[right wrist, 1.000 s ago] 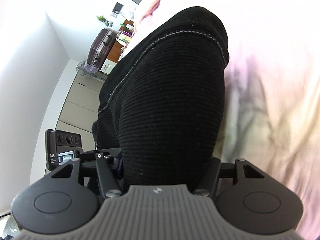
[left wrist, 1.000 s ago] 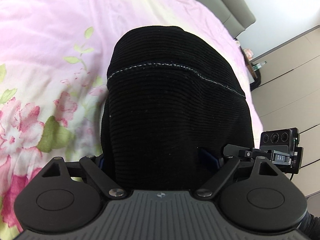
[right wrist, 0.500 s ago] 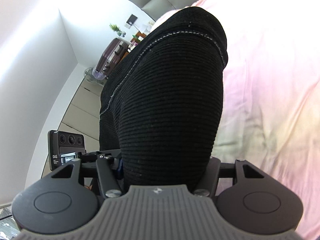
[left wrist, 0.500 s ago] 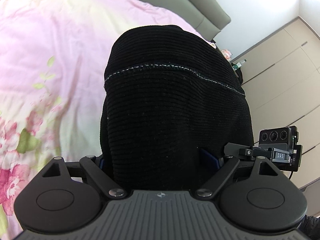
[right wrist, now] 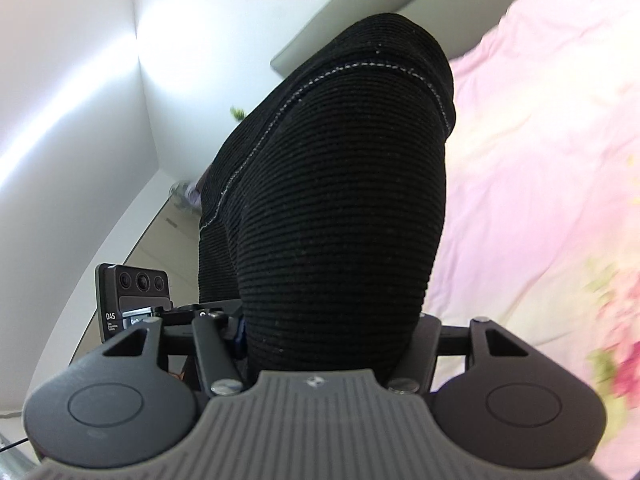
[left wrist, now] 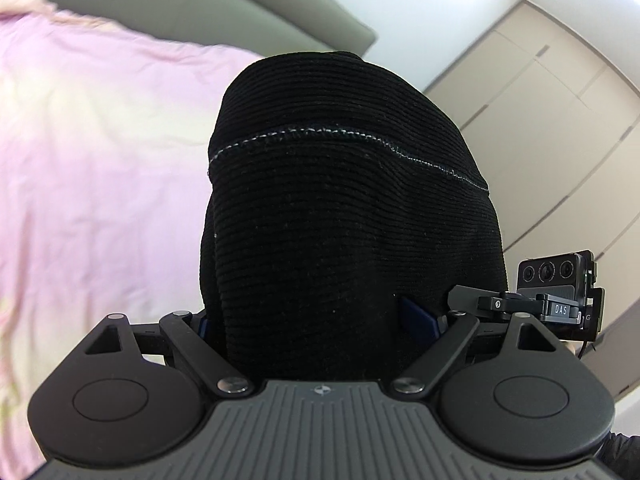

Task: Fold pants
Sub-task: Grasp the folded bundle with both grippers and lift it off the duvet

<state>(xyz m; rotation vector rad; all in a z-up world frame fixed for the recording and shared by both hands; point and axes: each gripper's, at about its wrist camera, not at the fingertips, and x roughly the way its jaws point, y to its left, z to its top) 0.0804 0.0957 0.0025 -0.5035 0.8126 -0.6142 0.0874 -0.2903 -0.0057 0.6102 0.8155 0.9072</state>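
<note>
My left gripper (left wrist: 320, 320) is clamped on a thick bunch of the black ribbed pants (left wrist: 344, 200), and my right gripper (right wrist: 328, 336) grips another bunch of the same pants (right wrist: 332, 200); in both wrist views the cloth fills the space between the jaws and bulges forward over them, so the fingertips themselves are hidden. A pale stitched seam (left wrist: 360, 136) runs across the fabric toward twelve o'clock in the left view and curves from twelve down to nine o'clock in the right one. Beyond the cloth lies the pink floral bedspread (left wrist: 100, 160), at nine o'clock from the left gripper and at three o'clock from the right, with a grey headboard (left wrist: 200, 4) at eleven and cream wardrobe doors (left wrist: 560, 100) at two. I judge the knit soft, limp and fairly light, stretchy rather than slippery, so it will sag between my two holds. Gripping near the seamed edge at two spread points should keep it flat.
</note>
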